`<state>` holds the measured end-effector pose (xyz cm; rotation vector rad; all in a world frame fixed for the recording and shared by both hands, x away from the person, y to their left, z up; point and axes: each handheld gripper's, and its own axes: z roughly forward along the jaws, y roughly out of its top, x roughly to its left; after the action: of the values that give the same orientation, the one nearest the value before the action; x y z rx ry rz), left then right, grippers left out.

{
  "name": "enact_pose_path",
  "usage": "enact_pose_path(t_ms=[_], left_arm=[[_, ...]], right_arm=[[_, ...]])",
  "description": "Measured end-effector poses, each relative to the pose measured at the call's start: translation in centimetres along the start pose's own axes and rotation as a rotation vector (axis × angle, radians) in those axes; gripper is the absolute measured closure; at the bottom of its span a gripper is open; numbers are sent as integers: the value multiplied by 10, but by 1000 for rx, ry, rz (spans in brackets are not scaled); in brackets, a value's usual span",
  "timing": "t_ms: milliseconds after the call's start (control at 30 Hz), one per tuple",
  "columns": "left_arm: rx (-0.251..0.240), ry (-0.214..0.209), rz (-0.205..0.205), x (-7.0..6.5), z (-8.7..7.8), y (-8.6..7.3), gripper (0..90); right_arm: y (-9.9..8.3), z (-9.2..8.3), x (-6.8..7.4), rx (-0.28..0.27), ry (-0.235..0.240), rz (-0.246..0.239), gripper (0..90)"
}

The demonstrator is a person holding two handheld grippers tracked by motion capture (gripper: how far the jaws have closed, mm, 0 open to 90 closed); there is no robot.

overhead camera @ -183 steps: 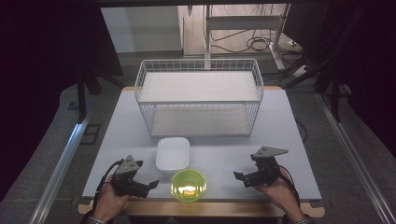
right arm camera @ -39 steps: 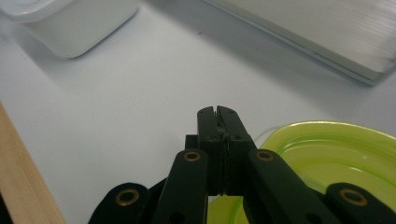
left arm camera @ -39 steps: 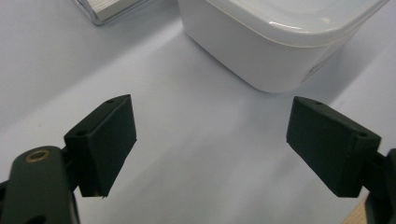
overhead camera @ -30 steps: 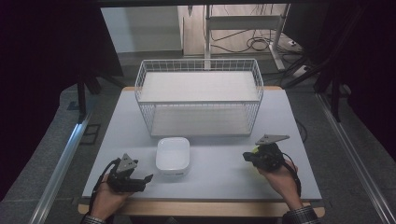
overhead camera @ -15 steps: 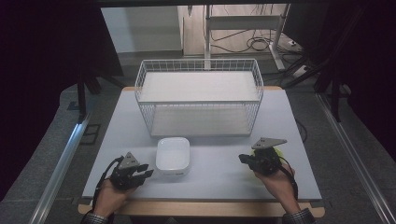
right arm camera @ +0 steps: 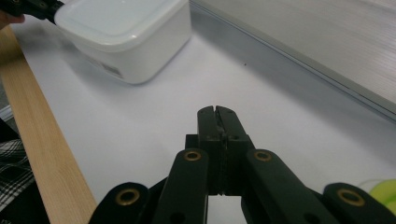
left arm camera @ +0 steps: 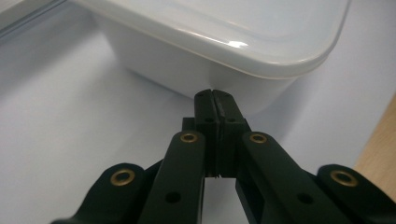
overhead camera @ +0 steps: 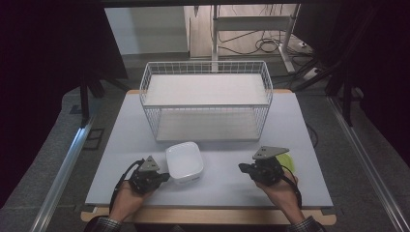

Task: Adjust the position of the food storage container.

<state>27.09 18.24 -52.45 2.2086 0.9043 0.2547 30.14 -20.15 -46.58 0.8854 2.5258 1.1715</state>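
- Dark curtained room, cables on the floor behind; white table with a wooden front edge, white wire basket at the far side.
- White square container sits on the table in front of the basket, near the front left, upright, apart from the basket.
- Left gripper has its tip right at the container's near-left wall; in the left gripper view the tips look touching or just short of the wall under the rim, can't tell which.
- Change: left jaws have just been closing and are now pressed together, nothing between them. So no pinch on the container; reads like a closed-tip nudge or push, not a lift.
- Change: green-yellow bowl no longer sits at the front centre; it now lies just behind the right hand, mostly hidden, a sliver in the right gripper view. It looks set aside, with the container next.
- Right gripper jaws pressed together on nothing, tip over bare table, pointing toward the container, well apart from it.
- Left hand comes in from the bottom edge, gripper about level and low, aimed right at the container.
- Right hand comes in from bottom right, gripper about level, aimed left.
- Grey plates ride on top of both grippers; cable loops at the left wrist.
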Motion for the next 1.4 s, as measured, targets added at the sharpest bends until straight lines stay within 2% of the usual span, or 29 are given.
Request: enact_pose_path(t_ms=[33,67,100,133,200,233,300,367,400,467,500,600,633,667,700,733,900,1000,1100,1167,1400], left_arm=[[0,0,0,0,0,0,900],[-5,-26,14,-7,7,7,900],[-5,-26,14,-7,7,7,900],[1,-45,38,-14,13,12,900],[5,-54,53,-18,15,15,900],[10,-58,74,-22,16,18,900],[7,-39,77,-20,14,18,900],[2,-26,69,-15,10,17,900],[-7,11,43,-5,6,16,900],[-11,60,2,11,2,13,900],[-11,60,2,11,2,13,900],[-33,91,-54,34,1,12,900],[-40,112,-59,44,3,15,900],[-49,113,-68,50,6,18,900],[-49,113,-68,50,6,18,900],[-59,110,-65,57,12,23,900],[-63,88,-48,60,23,33,900],[-57,45,-28,55,31,39,900],[-43,41,-17,52,32,39,900],[-48,22,-28,50,31,39,900],[-36,-25,-6,38,32,40,900]], right_arm=[[0,1,1,-1,3,1,896],[0,1,1,0,5,0,896],[0,1,1,0,5,0,896],[1,3,2,2,8,1,896],[1,4,3,4,7,-1,896],[1,5,4,10,6,-1,896],[1,6,5,17,5,0,896],[1,7,6,19,3,-2,896],[0,8,6,21,2,3,896],[1,10,7,18,1,8,895],[1,10,7,18,1,8,895],[1,13,9,14,13,34,893],[2,15,10,9,19,41,893],[2,16,10,8,21,42,893],[2,16,10,8,21,42,893],[3,19,12,9,32,51,893],[3,26,16,22,47,47,893],[3,32,22,37,59,34,892],[2,34,24,45,63,32,892],[2,35,24,49,62,34,892],[1,36,22,59,46,44,892]])
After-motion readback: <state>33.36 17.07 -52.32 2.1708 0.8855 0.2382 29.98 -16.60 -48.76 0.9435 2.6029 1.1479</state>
